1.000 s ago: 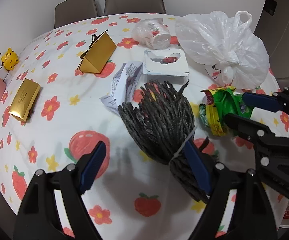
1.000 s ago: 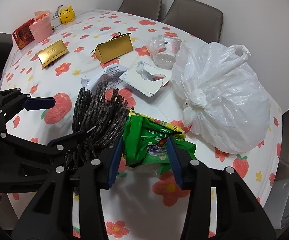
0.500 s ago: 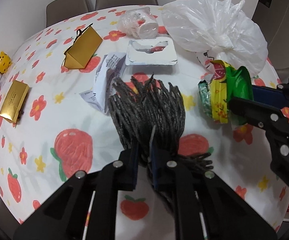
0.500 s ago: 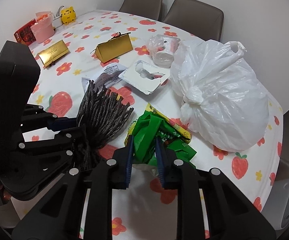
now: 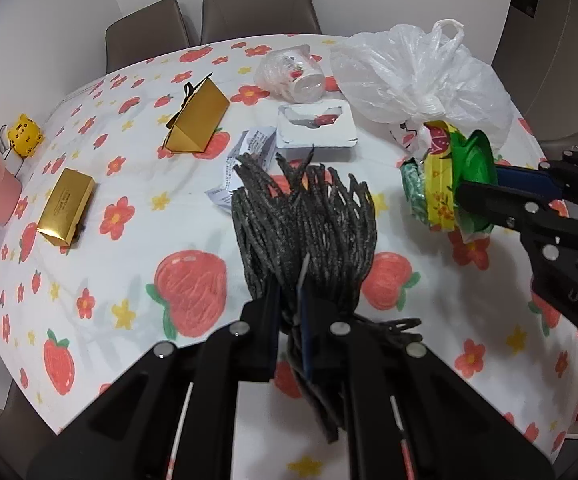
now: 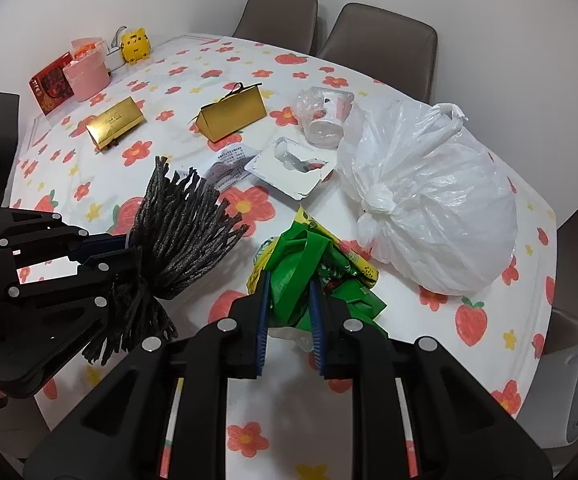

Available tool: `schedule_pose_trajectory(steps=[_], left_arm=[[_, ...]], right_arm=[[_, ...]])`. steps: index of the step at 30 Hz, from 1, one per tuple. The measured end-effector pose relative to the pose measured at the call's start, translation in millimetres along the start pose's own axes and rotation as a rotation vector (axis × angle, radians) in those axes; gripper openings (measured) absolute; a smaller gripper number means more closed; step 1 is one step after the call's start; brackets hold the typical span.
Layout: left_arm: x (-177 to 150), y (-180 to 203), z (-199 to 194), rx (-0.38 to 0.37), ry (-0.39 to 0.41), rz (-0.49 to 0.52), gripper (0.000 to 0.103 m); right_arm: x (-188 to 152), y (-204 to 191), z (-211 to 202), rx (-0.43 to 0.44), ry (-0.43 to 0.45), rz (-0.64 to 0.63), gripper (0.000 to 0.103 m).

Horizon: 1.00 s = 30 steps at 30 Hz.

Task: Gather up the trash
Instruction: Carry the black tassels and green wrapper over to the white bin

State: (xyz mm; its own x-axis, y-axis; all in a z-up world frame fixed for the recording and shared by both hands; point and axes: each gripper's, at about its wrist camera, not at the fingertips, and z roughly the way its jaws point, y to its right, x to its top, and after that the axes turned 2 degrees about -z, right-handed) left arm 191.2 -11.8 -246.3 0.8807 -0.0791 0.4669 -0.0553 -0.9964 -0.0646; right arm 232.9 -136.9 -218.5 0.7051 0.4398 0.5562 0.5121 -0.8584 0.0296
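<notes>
Biggest worry is the tied white plastic bag (image 6: 429,208) filling the right side of the right wrist view. It sits knotted on the flowered tablecloth (image 6: 489,340), so if that's where the trash goes, neither clamp has a free finger to open it.

Next, the dark bundle of cords (image 5: 305,224), center frame in the left wrist view. The left gripper (image 5: 289,312) is clamped tight on its tied waist, and the loose ends fan out above and dangle below. Those strands could drag across the crumpled receipt (image 5: 245,160) just behind, or slip out one by one.

Then the green snack wrapper (image 6: 309,272), lower center of the right wrist view. The right gripper (image 6: 289,312) has just been closing and now pinches it, but it's slick crinkly film, so I'd guess it could slide out if swung.

Smaller stuff: the white tray (image 6: 293,168) and bagged cup (image 6: 325,116) in the upper middle haven't been collected, and they're easy to knock.
</notes>
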Motion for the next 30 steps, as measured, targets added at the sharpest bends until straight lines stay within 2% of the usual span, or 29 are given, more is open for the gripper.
schedule_pose_trajectory(steps=[8,15,23,30], left_arm=[[-6.8,-3.8,-29.9,-0.014,0.034,0.033,0.01],[-5.8,10.9,-56.0,-0.056,0.084,0.114,0.01],[-2.5,57.8,-78.8,-0.137,0.14,0.246,0.01],[5.5,129.2,-98.1,-0.22,0.19,0.371,0.01]], right_arm=[[-0.3,-10.5,-31.5,-0.027,0.04,0.017,0.017],[-12.7,-6.1,-62.4,-0.088,0.072,0.079,0.017],[-47.3,27.9,-97.6,-0.204,0.098,0.238,0.017],[-92.8,75.4,-134.0,-0.298,0.116,0.352,0.017]])
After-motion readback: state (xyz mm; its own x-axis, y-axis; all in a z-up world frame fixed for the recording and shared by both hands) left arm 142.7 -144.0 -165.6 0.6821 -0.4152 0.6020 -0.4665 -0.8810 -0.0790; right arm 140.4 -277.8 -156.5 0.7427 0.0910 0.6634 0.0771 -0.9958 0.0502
